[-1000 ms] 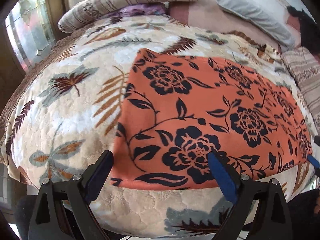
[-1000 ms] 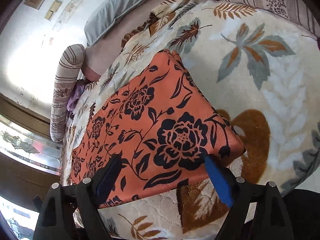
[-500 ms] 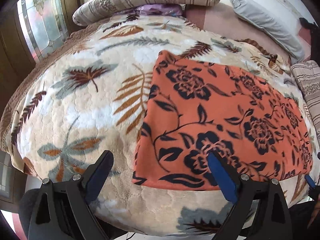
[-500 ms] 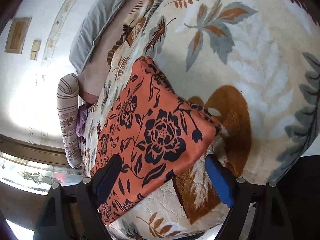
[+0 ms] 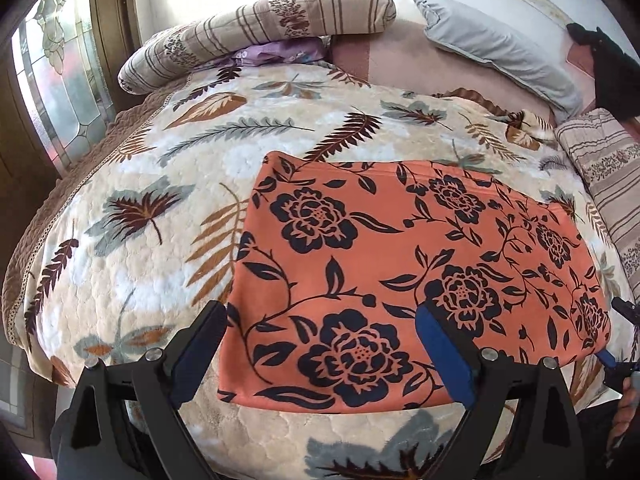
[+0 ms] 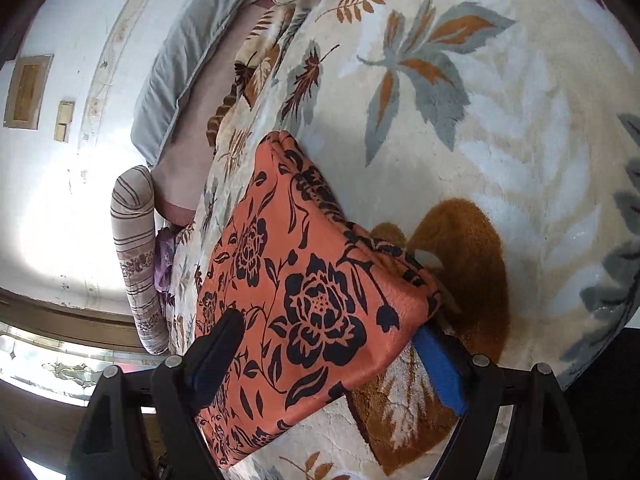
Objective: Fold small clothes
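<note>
An orange cloth with a black flower print (image 5: 408,264) lies flat as a folded rectangle on the leaf-patterned blanket (image 5: 132,248). My left gripper (image 5: 320,336) is open above the cloth's near left corner, its jaws wide apart and holding nothing. My right gripper (image 6: 320,344) is open at the cloth's (image 6: 304,280) near right corner; the corner sits between the blue pads (image 6: 440,368), lifted slightly over the right one. The right gripper also shows at the right edge of the left wrist view (image 5: 616,356).
The bed's near edge runs just below both grippers. A striped bolster (image 5: 256,36) and a grey pillow (image 5: 496,44) lie at the head of the bed. A striped cushion (image 5: 608,184) lies at the right. A stained-glass window (image 5: 52,80) stands at the left.
Both grippers have shifted: the left swung left then back over the cloth's near left corner; the right has moved in close to the near right corner, which now lies between its pads.
</note>
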`<action>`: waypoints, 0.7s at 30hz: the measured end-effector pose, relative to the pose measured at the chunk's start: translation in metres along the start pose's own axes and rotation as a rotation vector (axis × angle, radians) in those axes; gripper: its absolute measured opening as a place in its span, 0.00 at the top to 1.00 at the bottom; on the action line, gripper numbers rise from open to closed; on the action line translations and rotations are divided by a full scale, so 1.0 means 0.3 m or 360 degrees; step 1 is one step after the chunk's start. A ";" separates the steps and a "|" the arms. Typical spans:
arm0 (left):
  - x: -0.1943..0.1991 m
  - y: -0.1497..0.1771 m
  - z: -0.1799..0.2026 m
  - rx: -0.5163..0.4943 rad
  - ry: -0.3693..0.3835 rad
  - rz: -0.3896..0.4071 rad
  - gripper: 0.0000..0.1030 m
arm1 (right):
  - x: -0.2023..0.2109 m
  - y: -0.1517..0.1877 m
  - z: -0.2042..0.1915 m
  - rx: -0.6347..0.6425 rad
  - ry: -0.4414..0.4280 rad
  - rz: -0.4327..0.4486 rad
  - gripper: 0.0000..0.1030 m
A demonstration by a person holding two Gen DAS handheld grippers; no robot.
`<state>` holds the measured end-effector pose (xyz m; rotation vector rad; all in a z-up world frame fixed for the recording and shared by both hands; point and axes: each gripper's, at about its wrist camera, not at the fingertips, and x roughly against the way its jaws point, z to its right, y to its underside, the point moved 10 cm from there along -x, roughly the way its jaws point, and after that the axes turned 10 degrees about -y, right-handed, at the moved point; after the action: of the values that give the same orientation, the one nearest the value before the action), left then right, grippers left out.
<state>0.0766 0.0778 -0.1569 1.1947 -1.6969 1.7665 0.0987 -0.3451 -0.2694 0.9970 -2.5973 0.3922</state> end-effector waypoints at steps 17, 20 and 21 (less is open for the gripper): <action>-0.064 -0.007 0.139 -0.0109 0.0011 -0.0038 0.07 | -0.014 -0.028 0.000 0.0060 -0.0014 0.0034 0.15; -0.074 -0.004 0.156 -0.0121 0.0012 -0.0047 0.07 | -0.014 -0.027 0.001 0.0065 -0.0018 0.0034 0.15; -0.077 -0.003 0.161 -0.0124 0.0012 -0.0049 0.07 | -0.014 -0.027 0.002 0.0066 -0.0018 0.0034 0.15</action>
<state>0.1039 0.0382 -0.1800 1.1732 -1.7176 1.6686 0.1070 -0.3485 -0.2705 0.9887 -2.6219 0.4485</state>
